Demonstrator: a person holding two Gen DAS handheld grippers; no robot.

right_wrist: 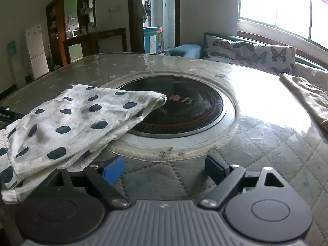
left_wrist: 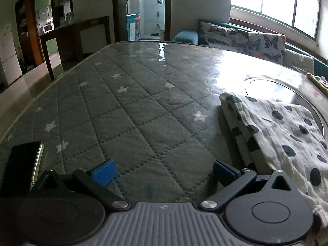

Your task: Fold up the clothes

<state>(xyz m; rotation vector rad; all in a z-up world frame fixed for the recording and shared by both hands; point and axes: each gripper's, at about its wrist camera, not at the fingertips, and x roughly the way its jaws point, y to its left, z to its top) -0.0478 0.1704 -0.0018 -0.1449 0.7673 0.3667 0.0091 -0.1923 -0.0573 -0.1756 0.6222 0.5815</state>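
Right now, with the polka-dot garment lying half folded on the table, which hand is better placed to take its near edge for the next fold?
Probably the left. The left gripper is open with the polka-dot garment right beside its right finger. The right gripper, also open, has the cloth draped over its left side, so nothing sits between its jaws.

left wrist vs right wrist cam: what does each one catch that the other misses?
Left wrist only: a dark phone lying at the near left table edge, and the left gripper, open with nothing between its blue pads.

Right wrist only: the full round black cooktop set into the table with red lettering, a beige cloth at the far right, and the right gripper, open and empty.

Both: the polka-dot garment folded, overlapping the cooktop rim, on the quilted star-print table cover; the butterfly cushion behind.
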